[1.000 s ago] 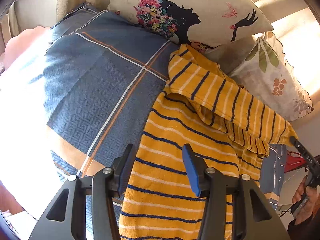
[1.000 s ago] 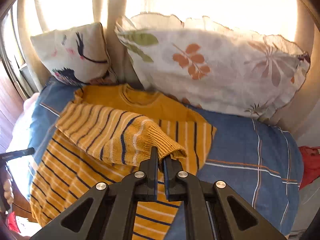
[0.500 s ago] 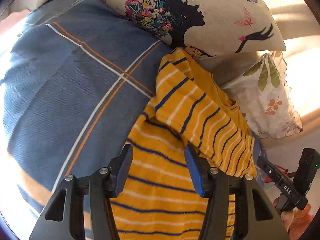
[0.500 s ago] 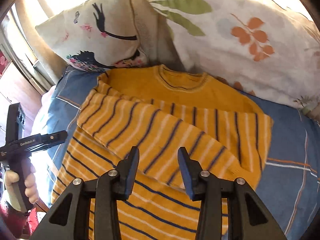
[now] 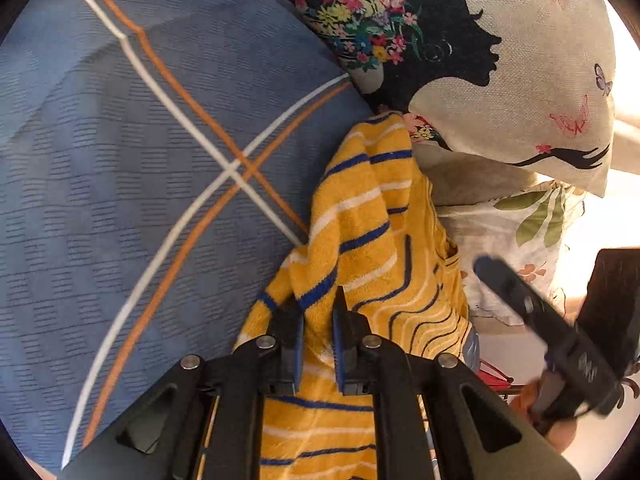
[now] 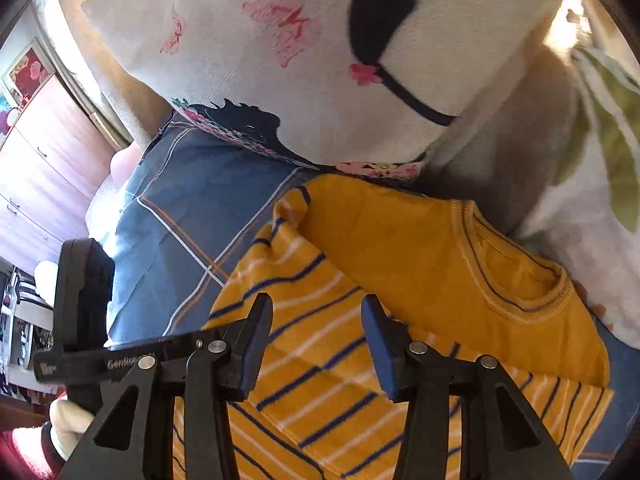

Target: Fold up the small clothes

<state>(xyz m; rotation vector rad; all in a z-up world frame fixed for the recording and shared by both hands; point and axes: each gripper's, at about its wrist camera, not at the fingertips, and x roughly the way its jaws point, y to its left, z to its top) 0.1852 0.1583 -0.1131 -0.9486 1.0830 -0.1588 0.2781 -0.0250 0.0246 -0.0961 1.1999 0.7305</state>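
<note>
Item: mustard-yellow knitted sweater with navy and white stripes [image 6: 420,280] — spread on a blue plaid bedspread [image 5: 140,200], neckline at 2 o'clock in the right view, against a cream cushion printed with a flower-haired silhouette [image 5: 500,60].

Left gripper [image 5: 316,316]: jaws nearly closed, pinching a raised fold of the sweater's edge.

Right gripper [image 6: 316,340]: jaws wide apart, holding nothing, over the folded-in sleeve.

Risk: a thin pinch may slip — the loose knit would sag and undo the sleeve fold.

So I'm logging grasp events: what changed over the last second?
The right hand-held gripper let go of the sleeve cuff and now hovers open over the striped yellow sweater. The left hand-held gripper closed on its edge. The pillows stayed put.
</note>
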